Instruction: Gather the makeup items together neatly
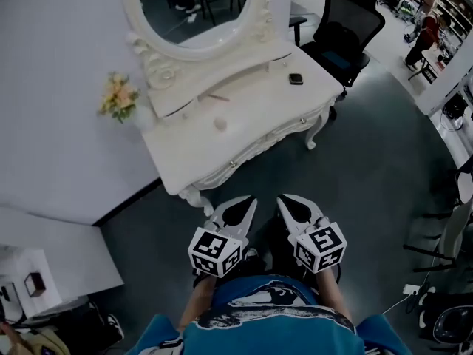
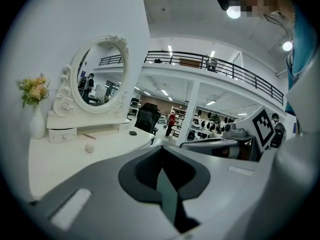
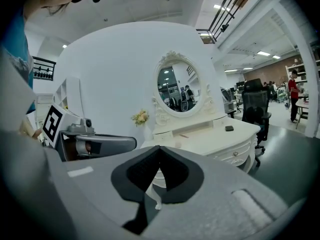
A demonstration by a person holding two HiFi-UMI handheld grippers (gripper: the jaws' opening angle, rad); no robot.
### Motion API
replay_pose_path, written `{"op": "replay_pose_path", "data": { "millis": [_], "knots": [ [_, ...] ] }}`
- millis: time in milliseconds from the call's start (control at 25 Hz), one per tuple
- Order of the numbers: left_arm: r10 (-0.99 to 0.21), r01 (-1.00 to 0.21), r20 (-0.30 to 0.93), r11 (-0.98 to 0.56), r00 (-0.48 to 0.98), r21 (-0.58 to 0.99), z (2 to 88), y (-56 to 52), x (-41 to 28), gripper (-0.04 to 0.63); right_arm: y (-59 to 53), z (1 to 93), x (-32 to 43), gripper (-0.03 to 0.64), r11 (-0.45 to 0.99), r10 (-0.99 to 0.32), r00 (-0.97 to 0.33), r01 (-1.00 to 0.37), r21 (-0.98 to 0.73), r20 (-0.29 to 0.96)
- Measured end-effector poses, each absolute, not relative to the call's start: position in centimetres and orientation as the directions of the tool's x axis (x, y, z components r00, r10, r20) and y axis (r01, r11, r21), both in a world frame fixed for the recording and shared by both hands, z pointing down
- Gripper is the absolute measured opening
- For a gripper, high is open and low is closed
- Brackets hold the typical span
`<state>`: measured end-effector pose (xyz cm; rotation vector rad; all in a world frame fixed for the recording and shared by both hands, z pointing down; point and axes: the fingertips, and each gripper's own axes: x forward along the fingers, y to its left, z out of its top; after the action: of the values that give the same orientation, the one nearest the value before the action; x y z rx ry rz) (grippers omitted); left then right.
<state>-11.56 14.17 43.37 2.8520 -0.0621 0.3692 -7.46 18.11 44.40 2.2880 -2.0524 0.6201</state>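
The left gripper (image 1: pixel 240 211) and the right gripper (image 1: pixel 295 210) hung side by side in front of the person's body. Both were above the floor and well short of the white dressing surface (image 1: pixel 259 113). Each gripper's own view showed its fingers pressed together with nothing between them. The makeup items lay well apart on that surface, below the oval mirror (image 1: pixel 196 6). A small dark compact (image 1: pixel 295 79) sat near the right end, by the office chair (image 1: pixel 347 24). A thin stick (image 1: pixel 219 97), probably a pencil or brush, lay just in front of the low drawer shelf. A pale round piece (image 1: pixel 219 124), perhaps a puff or sponge, sat nearer the front edge. A vase of flowers (image 1: pixel 118 97) stood at the left end. All three items looked light. The compact seemed stiff and smooth, so its lid could slip, and it would best be pinched across two opposite edges. The stick would likely roll if nudged, so a hold at its middle, square across its length, looked safest. What the round piece was made of could not be told; it might squash or roll away, so a gentle pinch across its widest part seemed right.
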Motion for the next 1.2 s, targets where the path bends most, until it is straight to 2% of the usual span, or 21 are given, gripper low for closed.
{"op": "replay_pose_path", "data": {
  "millis": [320, 800, 1000, 1200],
  "knots": [
    [-0.124, -0.193, 0.270, -0.950, 0.955, 0.245, 43.3, 8.3, -3.4, 0.015, 12.4, 44.7, 1.3, 0.005, -0.039, -0.951, -0.020, -0.983, -0.181, 0.310],
    [-0.215, -0.283, 0.288, -0.933, 0.933, 0.221, 42.4, 4.1, 8.1, 0.015, 6.9, 45.0, 16.1, 0.005, 0.008, -0.944, -0.064, -0.985, -0.173, 0.323],
    [-0.271, -0.344, 0.309, -0.915, 0.912, 0.212, 42.6, 2.8, 9.9, 0.015, 5.0, 45.6, 18.7, 0.005, 0.049, -0.942, -0.113, -0.978, -0.203, 0.316],
    [-0.319, -0.409, 0.350, -0.886, 0.881, 0.221, 43.4, 2.3, 9.2, 0.015, 3.2, 47.5, 17.4, 0.005, 0.116, -0.915, -0.205, -0.959, -0.260, 0.347]
  ]
}}
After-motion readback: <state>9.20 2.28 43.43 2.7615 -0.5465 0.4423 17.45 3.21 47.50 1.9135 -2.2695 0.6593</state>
